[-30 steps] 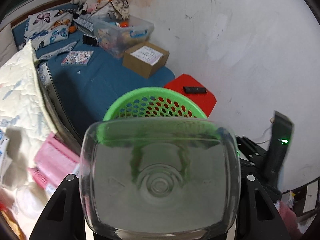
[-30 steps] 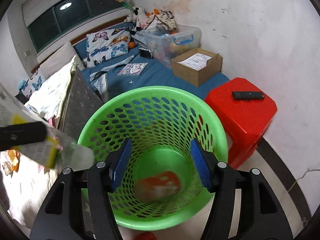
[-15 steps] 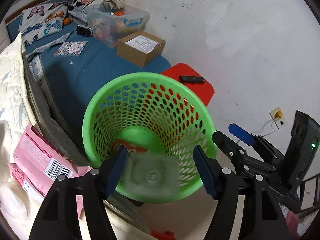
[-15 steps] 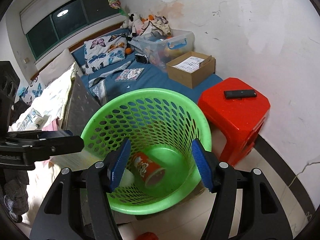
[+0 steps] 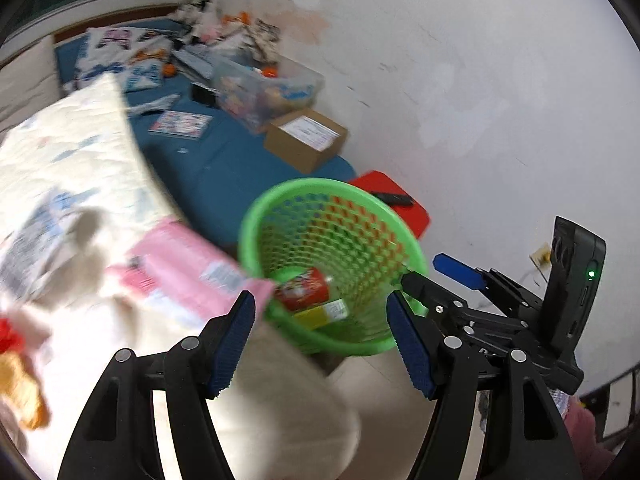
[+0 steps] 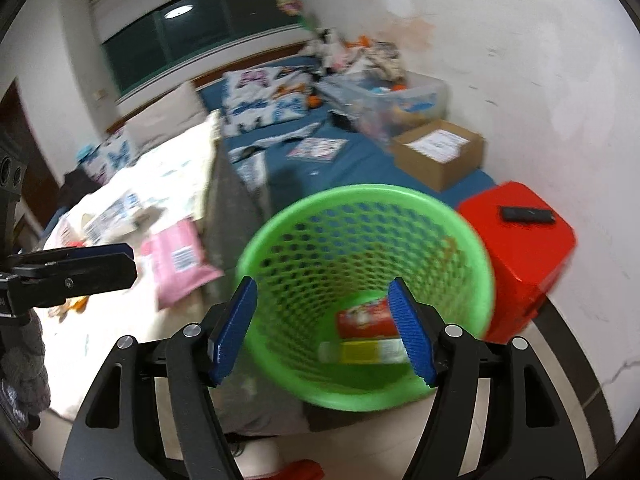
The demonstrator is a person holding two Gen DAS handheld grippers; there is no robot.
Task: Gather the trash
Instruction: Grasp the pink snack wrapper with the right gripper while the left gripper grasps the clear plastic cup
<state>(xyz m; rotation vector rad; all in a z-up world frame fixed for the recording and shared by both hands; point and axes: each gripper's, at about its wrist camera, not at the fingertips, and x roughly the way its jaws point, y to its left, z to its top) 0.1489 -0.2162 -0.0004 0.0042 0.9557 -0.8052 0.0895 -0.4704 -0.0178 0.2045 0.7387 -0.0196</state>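
A green mesh basket [image 5: 332, 196] stands on the floor by the bed; it also shows in the right wrist view [image 6: 360, 196]. Inside lie a red cup [image 5: 304, 290] and a clear bottle with a yellow label [image 5: 320, 314]; both also show in the right wrist view, the cup [image 6: 366, 318] and the bottle [image 6: 366, 352]. My left gripper [image 5: 322, 338] is open and empty, near the basket's front rim. My right gripper [image 6: 322, 328] is open and empty above the basket. A pink packet [image 5: 188, 272] lies on the bed's edge, also in the right wrist view [image 6: 176, 260].
A red stool [image 6: 520, 240] with a black remote [image 6: 528, 214] stands right of the basket by the white wall. On the blue bed sit a cardboard box [image 6: 438, 152] and a clear storage bin [image 6: 396, 100]. More small items lie on the cream quilt [image 5: 60, 168].
The left gripper let go of the clear bottle, which now lies in the basket beside the red cup. The left gripper has pulled back and swung left. The right gripper stayed open.
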